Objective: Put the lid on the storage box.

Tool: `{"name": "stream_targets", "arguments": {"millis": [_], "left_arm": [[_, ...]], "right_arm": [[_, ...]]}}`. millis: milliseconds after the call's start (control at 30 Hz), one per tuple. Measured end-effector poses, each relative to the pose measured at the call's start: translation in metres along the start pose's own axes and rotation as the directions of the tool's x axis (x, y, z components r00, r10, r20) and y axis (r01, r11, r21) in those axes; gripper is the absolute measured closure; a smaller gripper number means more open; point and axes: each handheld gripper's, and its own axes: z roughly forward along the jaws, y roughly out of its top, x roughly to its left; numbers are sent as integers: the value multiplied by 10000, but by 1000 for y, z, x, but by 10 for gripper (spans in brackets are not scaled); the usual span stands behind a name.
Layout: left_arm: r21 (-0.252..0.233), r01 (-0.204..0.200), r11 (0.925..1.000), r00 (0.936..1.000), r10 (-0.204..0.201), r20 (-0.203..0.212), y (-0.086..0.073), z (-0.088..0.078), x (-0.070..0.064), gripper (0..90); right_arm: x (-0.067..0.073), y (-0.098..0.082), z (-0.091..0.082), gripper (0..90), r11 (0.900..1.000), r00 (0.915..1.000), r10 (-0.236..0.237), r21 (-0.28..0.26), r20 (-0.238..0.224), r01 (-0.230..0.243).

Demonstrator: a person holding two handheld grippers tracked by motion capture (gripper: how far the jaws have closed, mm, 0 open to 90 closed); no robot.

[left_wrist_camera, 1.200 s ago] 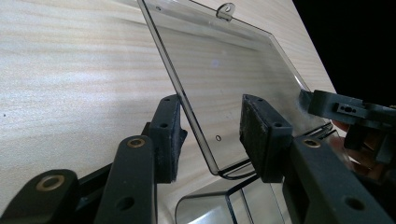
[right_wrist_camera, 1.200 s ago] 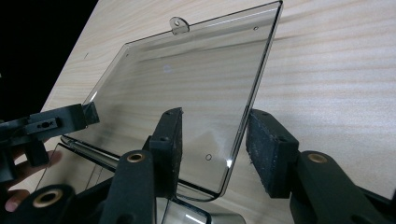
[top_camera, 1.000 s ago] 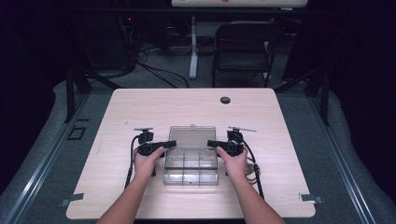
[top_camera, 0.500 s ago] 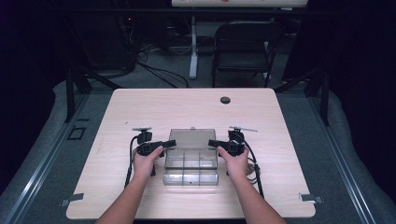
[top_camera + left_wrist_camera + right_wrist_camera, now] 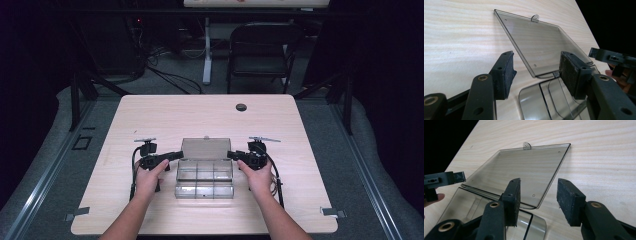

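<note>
**Clear Box Lying Open Between Two Grippers**

While the clear plastic box (image 5: 204, 176) is sitting near the middle of the wooden table (image 5: 300, 150), its lid (image 5: 205, 148) is lying folded back on the far side. From the high view, the left gripper (image 5: 172, 155) is hovering at the box's left far corner and the right gripper (image 5: 233, 155) at its right far corner, each in a hand (image 5: 148, 176).

Along the left gripper view, the left gripper (image 5: 536, 70) is standing wide, its jaws having just been opening; the lid's corner (image 5: 541, 47) is lying between the pads, untouched.

Along the right gripper view, the right gripper (image 5: 538, 195) is also standing wide, straddling the lid's edge (image 5: 524, 173) without pressing it, the latch tab (image 5: 526, 145) pointing far.
</note>
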Motion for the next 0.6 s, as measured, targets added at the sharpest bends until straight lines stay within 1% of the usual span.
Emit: {"name": "stream_targets", "arguments": {"millis": [33, 133, 200, 233, 300, 333, 433, 467, 500, 533, 567, 600], "left_arm": [[-1, -44, 10000, 10000, 44, -33, -1, -2, 0, 461], [-53, -349, 9994, 9994, 348, -75, -4, -11, -2, 465], [-147, -567, 9983, 9984, 566, -88, -7, -16, -5, 468], [-117, -694, 9975, 9975, 692, -113, -8, -19, -5, 468], [-125, -908, 9958, 9958, 906, -146, -11, -23, -8, 468], [-133, -970, 9952, 9952, 968, -162, -13, -24, -9, 469], [-89, -1302, 9914, 9914, 1301, -144, -18, -27, -13, 470], [-59, -1454, 9894, 9892, 1453, -194, -20, -28, -15, 470], [-15, -1567, 9876, 9874, 1566, -229, -21, -29, -17, 470], [66, -1805, 9836, 9830, 1806, -320, -23, -29, -19, 470], [80, -1997, 9798, 9791, 1999, -382, -24, -30, -20, 470], [120, -2177, 9759, 9749, 2180, -446, -25, -31, -22, 470]], "right_arm": [[0, 0, -3, 542, 10000, 9999, -84, -44, -60, 84], [3, -3, -10, 542, 9996, 9994, -274, -108, -204, 272], [5, -6, -15, 542, 9987, 9985, -504, -71, -212, 503], [7, -7, -17, 542, 9972, 9970, -748, -29, -198, 747], [9, -10, -22, 542, 9941, 9940, -1085, -52, -107, 1084], [10, -12, -24, 542, 9934, 9934, -1145, -129, -118, 1143], [14, -16, -32, 542, 9879, 9881, -1539, -203, -78, 1537], [14, -17, -34, 542, 9859, 9859, -1670, -139, -51, 1669], [16, -19, -35, 542, 9817, 9817, -1901, -127, 49, 1902], [17, -21, -37, 542, 9794, 9794, -2014, -141, 148, 2017], [19, -22, -39, 542, 9731, 9729, -2297, -109, 245, 2300], [19, -23, -41, 542, 9689, 9686, -2469, -96, 303, 2473]]}}
